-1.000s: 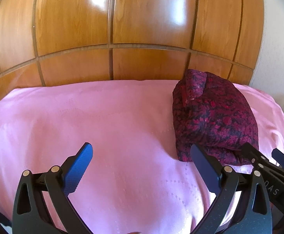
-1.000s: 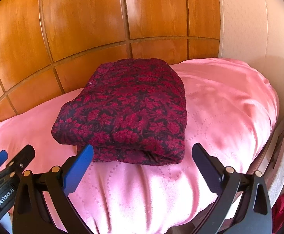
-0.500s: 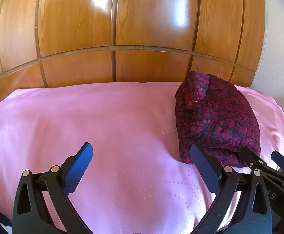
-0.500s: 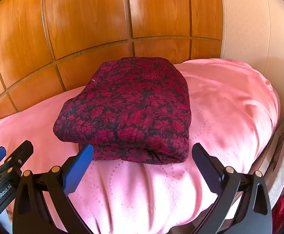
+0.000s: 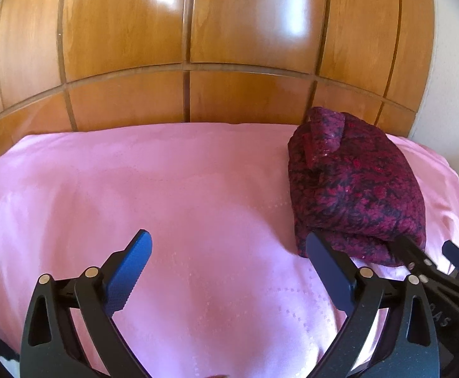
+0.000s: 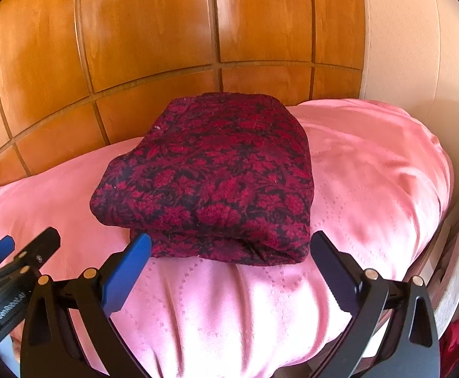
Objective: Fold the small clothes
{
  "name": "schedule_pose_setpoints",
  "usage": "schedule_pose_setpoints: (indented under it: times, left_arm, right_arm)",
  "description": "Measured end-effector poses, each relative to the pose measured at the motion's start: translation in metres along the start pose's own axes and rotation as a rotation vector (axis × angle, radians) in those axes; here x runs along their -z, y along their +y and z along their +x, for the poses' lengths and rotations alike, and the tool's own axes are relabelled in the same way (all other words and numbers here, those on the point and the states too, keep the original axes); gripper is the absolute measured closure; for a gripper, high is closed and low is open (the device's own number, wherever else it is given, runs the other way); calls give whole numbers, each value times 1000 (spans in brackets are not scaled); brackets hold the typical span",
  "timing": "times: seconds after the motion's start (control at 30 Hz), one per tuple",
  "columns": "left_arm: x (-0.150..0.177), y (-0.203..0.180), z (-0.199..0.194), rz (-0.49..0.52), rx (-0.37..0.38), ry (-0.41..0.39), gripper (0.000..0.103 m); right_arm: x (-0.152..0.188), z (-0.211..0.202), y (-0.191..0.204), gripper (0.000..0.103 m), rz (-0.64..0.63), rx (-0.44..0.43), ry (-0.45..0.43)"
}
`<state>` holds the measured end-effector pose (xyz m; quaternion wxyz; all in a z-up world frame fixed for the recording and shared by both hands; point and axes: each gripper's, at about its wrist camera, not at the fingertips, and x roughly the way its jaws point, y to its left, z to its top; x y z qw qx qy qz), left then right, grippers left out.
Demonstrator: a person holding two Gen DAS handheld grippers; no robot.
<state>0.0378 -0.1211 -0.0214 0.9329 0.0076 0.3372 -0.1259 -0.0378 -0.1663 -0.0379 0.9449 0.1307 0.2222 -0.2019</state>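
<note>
Right wrist view shows the folded red cloth [image 6: 210,179] looking a bit nearer than before, lying on the pink bed cover [image 6: 371,170]. The right gripper [image 6: 229,271] and left gripper [image 5: 226,271] both stay wide apart, holding nothing.

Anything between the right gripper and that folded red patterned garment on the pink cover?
Nothing visible. The right gripper is open just short of the folded garment, with only bare pink bedcover between them. The left gripper, also open, sits off to the side.
</note>
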Motion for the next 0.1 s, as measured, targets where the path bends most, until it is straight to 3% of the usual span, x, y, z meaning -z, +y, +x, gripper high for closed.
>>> schedule_pose_setpoints:
  times: [0.1]
  left_arm:
    - [0, 1, 0, -1, -2, -3, 6]
  right_arm:
    - [-3, 1, 0, 2, 1, -8, 4]
